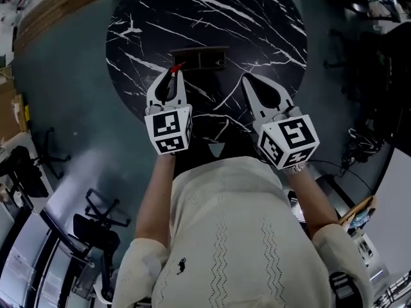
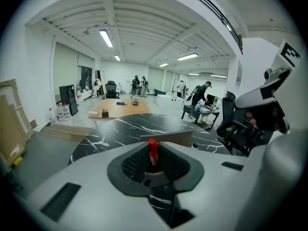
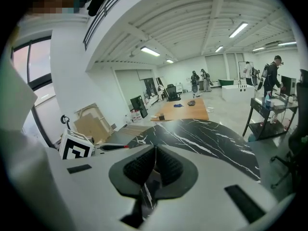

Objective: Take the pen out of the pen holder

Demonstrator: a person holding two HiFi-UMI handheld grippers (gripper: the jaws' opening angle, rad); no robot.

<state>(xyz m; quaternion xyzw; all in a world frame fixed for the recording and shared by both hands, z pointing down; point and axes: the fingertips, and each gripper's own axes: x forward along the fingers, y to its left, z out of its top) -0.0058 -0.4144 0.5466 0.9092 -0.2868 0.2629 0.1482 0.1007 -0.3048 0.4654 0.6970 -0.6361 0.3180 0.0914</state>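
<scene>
Cream knitted top (image 1: 237,236); white left gripper (image 1: 174,70), right gripper (image 1: 246,77), black-marked cubes (image 1: 169,129)

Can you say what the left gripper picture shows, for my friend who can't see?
The left gripper is shut on a red pen, held upright. Behind it the pen holder sits on a black marbled table in a big office.

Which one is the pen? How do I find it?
Find the big round black table with white veins. On its near side, the left gripper pinches the pen beside a dark pen holder. It is the only red thing there.
</scene>
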